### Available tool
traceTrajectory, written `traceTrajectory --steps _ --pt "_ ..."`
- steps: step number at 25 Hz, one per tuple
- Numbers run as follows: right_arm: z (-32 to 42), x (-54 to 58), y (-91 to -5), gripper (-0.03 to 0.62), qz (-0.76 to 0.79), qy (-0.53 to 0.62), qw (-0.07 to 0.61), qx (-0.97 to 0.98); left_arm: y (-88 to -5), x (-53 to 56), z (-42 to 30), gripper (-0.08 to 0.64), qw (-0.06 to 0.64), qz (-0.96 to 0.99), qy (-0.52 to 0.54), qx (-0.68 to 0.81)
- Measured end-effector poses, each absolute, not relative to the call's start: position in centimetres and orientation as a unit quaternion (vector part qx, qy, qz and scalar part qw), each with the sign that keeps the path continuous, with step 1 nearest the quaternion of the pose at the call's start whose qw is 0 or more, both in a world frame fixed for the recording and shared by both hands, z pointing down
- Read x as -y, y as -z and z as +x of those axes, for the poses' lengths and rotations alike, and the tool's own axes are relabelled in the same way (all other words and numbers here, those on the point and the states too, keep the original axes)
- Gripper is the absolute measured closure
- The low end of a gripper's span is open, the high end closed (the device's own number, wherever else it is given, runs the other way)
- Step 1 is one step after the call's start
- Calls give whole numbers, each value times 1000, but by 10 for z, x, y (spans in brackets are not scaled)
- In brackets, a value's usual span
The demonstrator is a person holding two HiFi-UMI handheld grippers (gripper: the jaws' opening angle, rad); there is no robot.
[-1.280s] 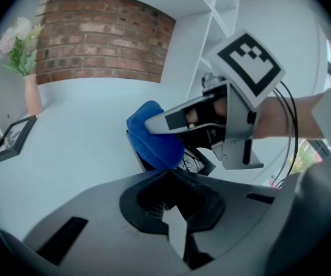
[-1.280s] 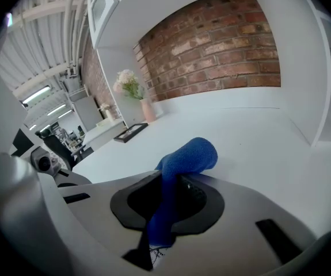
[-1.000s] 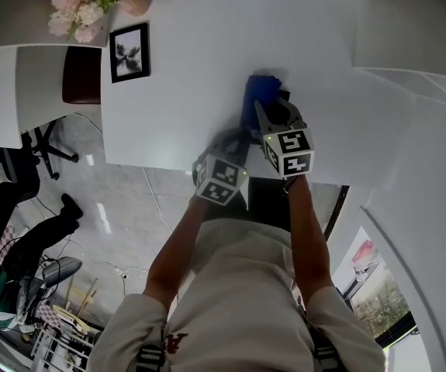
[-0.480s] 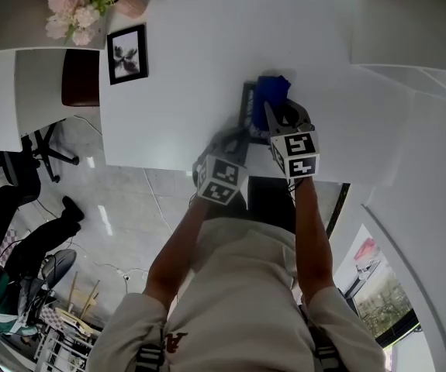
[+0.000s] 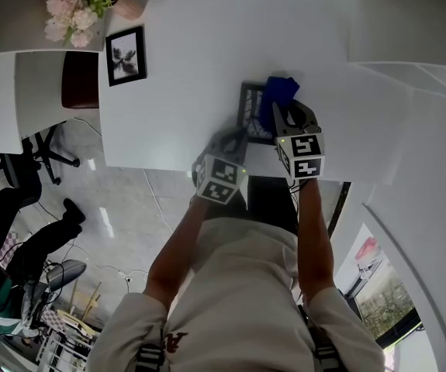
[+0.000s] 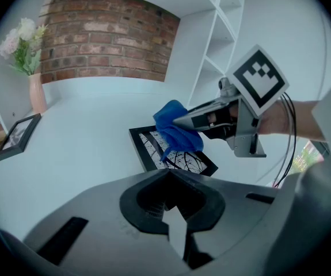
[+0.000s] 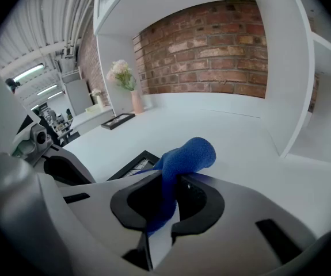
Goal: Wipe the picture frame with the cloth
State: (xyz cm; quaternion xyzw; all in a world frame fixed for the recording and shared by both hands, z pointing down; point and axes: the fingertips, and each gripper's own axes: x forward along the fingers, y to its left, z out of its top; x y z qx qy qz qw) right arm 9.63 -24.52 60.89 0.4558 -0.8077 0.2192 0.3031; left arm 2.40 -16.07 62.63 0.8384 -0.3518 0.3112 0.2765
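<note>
Jaws of the right gripper (image 7: 165,203) were clamped on a crumpled blue cloth (image 7: 185,157), which bulged up and forward out of the grip. In the left gripper view the cloth hung from the jaw tips over the far edge of a black-rimmed picture frame with a branch print (image 6: 193,164); whether it touched the glass could not be told. The frame lay flat on the white table (image 5: 191,68), near the person's edge. The left gripper (image 6: 174,203) had its jaws closed together with nothing between them, and it sat just short of the frame, low over the table edge. Well apart, at the table's far left corner, a second small black frame (image 5: 126,55) lay beside a pink vase of pale flowers (image 5: 75,6). A red brick wall (image 7: 211,45) stood behind the table.
</note>
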Motion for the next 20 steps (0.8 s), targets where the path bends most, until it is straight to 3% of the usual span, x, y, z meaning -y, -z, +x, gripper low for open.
traceTrajectory --steps 20 --pt "132 232 -589 549 499 -212 290 789 -626 162 24 558 268 842 -309 351"
